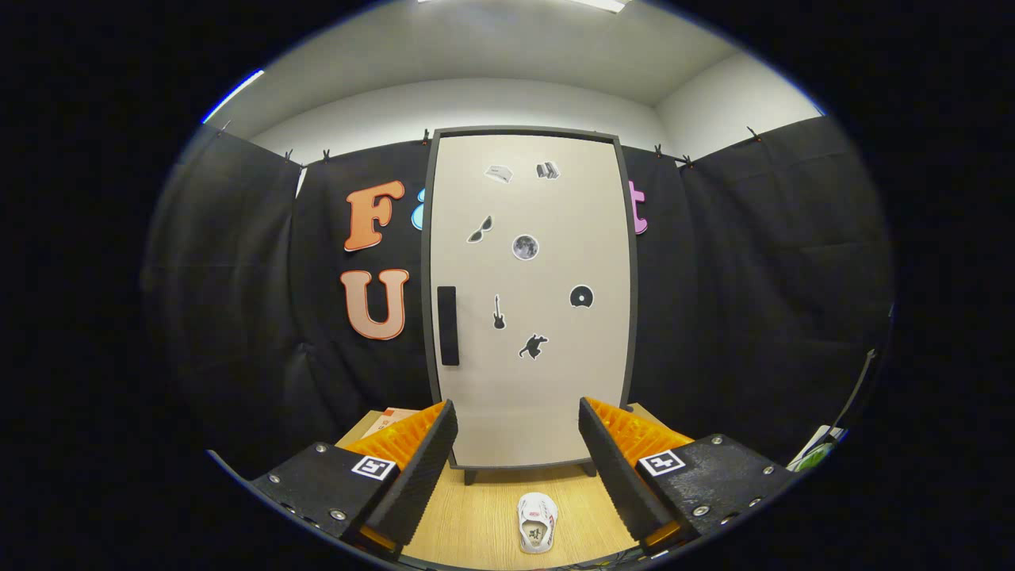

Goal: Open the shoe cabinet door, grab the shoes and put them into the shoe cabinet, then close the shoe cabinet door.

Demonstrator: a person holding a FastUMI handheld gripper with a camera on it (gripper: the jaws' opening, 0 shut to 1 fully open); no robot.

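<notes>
Gripper [517, 468] fingers spread wide, grasping nothing. White shoe [537, 522] on the table [476, 515] between them; shoe cabinet door [530, 301] closed beyond, black handle [448, 326] at its left edge. Risk: nudging the shoe while reaching over for that narrow handle.

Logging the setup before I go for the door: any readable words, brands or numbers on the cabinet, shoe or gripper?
Shoe, red print: too small to read.
Cabinet door stickers: pictures, no words.
Gripper, open, shoe between its fingers: coded squares, no text.
</notes>
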